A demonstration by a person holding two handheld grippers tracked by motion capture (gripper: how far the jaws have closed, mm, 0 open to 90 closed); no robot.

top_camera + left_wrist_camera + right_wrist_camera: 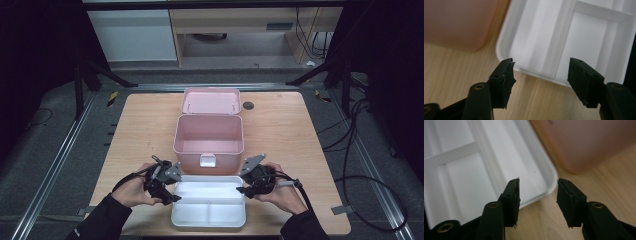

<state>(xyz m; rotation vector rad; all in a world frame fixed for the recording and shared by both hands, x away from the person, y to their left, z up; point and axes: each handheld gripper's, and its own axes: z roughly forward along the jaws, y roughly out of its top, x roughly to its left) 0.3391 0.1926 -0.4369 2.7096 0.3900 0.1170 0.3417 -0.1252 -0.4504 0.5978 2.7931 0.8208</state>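
Observation:
A white divided tray lies on the wooden table near the front edge, just in front of an open pink box whose lid lies folded back behind it. My left gripper sits at the tray's left side. In the left gripper view this gripper is open, and the rim of the tray lies between its jaws without touching them. My right gripper is at the tray's right side. It is open too, astride a corner of the tray, with the pink box beyond.
The pink box stands close behind the tray. A small dark round disc lies on the table at the back right. Cables trail over the floor to the right of the table.

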